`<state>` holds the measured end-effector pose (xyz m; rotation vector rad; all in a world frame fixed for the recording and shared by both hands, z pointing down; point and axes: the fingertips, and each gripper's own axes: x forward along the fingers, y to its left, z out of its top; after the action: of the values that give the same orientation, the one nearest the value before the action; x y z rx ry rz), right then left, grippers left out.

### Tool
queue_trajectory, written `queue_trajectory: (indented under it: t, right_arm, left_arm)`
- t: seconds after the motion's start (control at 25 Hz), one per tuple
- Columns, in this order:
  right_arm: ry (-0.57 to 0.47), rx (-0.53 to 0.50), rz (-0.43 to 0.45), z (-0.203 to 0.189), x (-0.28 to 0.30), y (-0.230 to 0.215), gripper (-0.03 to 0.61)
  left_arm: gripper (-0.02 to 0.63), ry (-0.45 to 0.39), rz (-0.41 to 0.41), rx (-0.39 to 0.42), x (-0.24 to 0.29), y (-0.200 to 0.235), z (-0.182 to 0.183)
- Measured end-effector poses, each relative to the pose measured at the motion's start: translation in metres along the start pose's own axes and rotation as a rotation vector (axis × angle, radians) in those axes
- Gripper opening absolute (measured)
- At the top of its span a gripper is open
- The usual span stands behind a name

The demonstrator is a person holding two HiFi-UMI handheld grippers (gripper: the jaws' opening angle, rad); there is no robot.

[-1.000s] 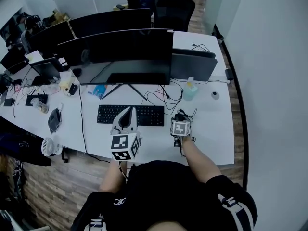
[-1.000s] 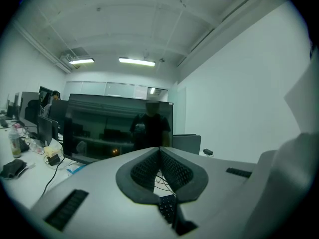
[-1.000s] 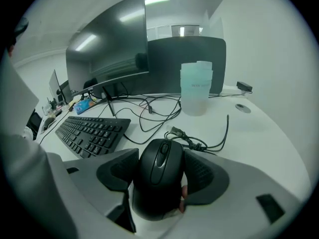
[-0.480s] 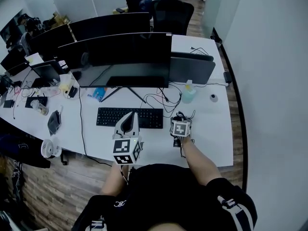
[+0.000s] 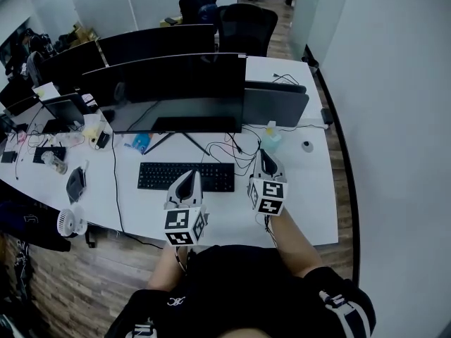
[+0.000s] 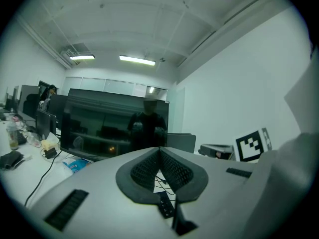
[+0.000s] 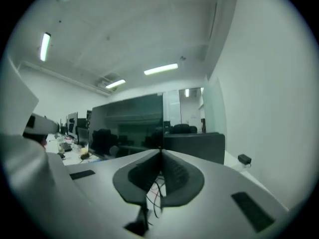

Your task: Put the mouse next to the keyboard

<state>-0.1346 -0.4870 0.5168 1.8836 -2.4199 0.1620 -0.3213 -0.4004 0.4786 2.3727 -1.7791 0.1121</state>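
The black keyboard (image 5: 158, 177) lies on the white desk (image 5: 313, 189) in front of the big monitor. My left gripper (image 5: 189, 175) hovers over the keyboard's right half, its jaws shut and empty in the left gripper view (image 6: 159, 149). My right gripper (image 5: 265, 155) is held just right of the keyboard, over a tangle of black cables (image 5: 239, 150). Its jaws are closing and meet at the tips (image 7: 161, 152) with nothing between them. I cannot make out the mouse in any view; the right gripper covers the spot beside the keyboard.
A wide dark monitor (image 5: 176, 83) stands behind the keyboard, a second dark screen (image 5: 278, 103) to its right. A pale bottle (image 5: 270, 139) and a small round object (image 5: 306, 146) sit at the back right. A small fan (image 5: 69, 222) rests at the left desk edge.
My right gripper has lifted from the desk and tipped forward, so its marker cube now sits lower and its jaws point away. The left gripper has barely moved.
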Motion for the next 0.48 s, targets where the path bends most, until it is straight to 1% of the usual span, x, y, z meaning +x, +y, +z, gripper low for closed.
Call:
queue_trajectory:
  t: [0.08,0.2,0.32,0.48]
  right_arm:
    - [-0.074,0.005,0.022,0.03,-0.015,0.007,0.015]
    - [-0.125,0.009,0.028,0.056,-0.032,0.011,0.014]
    - [-0.138,0.01,0.004,0.062,-0.045,0.007,0.014]
    - [-0.133,0.032,-0.012,0.056,-0.054,0.004,0.014]
  left_arm:
    - [0.012,-0.006,-0.003,0.001,-0.001,0.001,0.002]
    - [0.012,-0.012,-0.012,0.004,-0.002,0.0,0.004]
    - [0.012,-0.012,-0.024,0.008,-0.002,-0.003,0.003]
    - [0.012,-0.011,-0.041,0.011,-0.002,-0.007,0.003]
